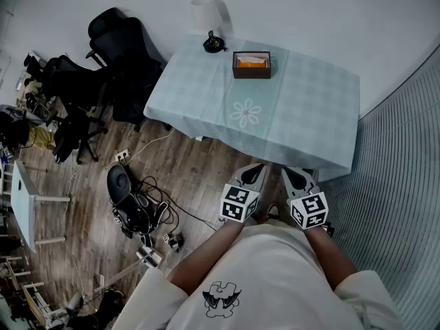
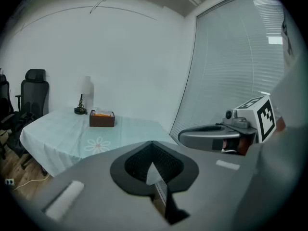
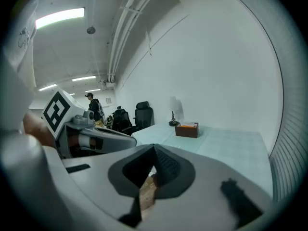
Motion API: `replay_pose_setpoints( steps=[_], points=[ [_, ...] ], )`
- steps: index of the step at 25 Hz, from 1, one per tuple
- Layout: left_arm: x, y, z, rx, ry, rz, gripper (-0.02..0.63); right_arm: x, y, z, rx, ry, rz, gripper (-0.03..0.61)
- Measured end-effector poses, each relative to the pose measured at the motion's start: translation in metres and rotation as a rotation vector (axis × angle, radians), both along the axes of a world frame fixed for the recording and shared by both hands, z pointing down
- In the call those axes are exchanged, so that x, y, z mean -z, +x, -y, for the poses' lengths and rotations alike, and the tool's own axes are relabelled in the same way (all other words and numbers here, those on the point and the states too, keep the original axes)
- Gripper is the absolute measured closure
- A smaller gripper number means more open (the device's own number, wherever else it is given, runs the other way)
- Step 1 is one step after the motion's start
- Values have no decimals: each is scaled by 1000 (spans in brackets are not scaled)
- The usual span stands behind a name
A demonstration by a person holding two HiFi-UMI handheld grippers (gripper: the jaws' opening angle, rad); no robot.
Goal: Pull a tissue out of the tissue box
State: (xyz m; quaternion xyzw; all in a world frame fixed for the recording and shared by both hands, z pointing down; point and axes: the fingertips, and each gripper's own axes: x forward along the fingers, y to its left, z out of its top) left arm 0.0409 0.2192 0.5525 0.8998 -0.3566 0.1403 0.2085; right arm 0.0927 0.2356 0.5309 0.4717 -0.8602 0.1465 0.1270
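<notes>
Table (image 1: 302, 115), pale cloth, fills upper centre of head view. Office chairs (image 1: 117, 47) at upper left. Your left gripper (image 1: 252, 174) and right gripper (image 1: 298, 177) sit low centre by near table edge, jaws together on both, nothing between. Tissue box (image 1: 251, 65) stands toward far table edge, well apart from both. Lamp (image 1: 213, 43) stands just beside box.

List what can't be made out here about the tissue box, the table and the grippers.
- Tissue box: too small and far in every view; whether a tissue sticks up from its orange top is unclear.
- Table: legs hidden by the cloth, head view.
- Lamp: shade fades into the white wall, head view.
- Left gripper and right gripper: the hands holding them hidden behind the marker cubes, head view.
</notes>
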Motion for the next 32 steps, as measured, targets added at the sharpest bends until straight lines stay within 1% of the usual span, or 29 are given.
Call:
replay_pose_setpoints(
  steps=[10,16,20,25,32],
  points=[
    [1,1,-1,-17,-4,0,607,3,-2,2,-6,1,-5,572],
    [-4,-2,5,-8,-13,-6,607,-4,-3,10,-19,-30,63,572],
    [-4,-16,8,4,-16,-12,607,-9,-15,12,-8,-45,47,571],
    [-9,-40,21,12,-12,-25,607,-17,-44,27,-5,-55,30,572],
    [-12,-59,41,-20,-16,-40,607,-13,-63,50,-57,-43,19,571]
  ],
)
